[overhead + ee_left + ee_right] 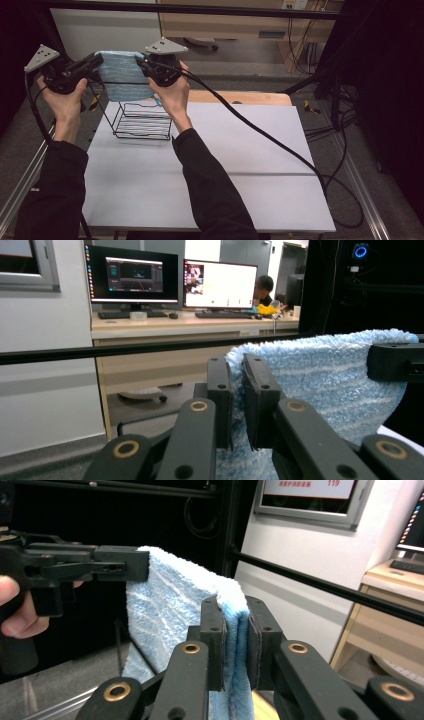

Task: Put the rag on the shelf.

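Towel (122, 75) top corners pinched in left tool (97, 62) and right tool (141, 62), above wire rack (142, 121).

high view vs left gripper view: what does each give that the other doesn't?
High view alone: the black wire rack standing on the white table below the towel, and both hands, the left gripper and right gripper holding the towel's top corners. Left gripper view alone: its jaws closed on the towel edge close up, plus the desk with monitors behind. Both share the light blue towel and the right gripper clamped on its far corner.
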A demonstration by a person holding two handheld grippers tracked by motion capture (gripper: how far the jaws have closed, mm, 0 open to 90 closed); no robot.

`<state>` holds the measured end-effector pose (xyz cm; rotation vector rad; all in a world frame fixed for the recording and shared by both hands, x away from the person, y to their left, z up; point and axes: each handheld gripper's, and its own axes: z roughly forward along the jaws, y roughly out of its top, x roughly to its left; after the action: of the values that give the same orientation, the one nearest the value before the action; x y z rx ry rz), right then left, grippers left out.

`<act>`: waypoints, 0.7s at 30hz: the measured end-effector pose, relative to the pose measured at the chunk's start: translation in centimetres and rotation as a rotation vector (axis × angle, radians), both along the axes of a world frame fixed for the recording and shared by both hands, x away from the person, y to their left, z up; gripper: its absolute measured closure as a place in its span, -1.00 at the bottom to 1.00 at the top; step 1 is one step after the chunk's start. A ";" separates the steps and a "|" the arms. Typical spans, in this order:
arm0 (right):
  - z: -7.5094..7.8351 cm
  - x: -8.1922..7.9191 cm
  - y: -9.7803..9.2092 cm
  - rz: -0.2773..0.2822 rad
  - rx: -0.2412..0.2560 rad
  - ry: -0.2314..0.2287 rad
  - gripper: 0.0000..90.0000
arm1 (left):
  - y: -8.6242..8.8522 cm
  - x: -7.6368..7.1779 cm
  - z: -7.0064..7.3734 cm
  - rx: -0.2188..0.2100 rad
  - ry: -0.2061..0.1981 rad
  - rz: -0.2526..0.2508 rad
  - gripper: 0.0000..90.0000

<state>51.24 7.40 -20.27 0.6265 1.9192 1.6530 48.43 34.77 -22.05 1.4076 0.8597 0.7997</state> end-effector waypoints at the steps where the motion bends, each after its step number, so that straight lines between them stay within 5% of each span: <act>1: -0.2 -0.2 0.0 0.005 -0.003 0.000 0.79 | 0.0 -0.1 -0.1 0.003 0.000 -0.002 0.84; 21: -1.6 -1.3 0.5 0.045 -0.028 0.006 0.79 | 1.3 -1.9 -1.1 0.038 0.017 -0.043 0.83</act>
<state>49.93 7.90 -21.91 0.5817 1.9710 1.6501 46.49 36.10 -23.13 1.4628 0.8284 0.7764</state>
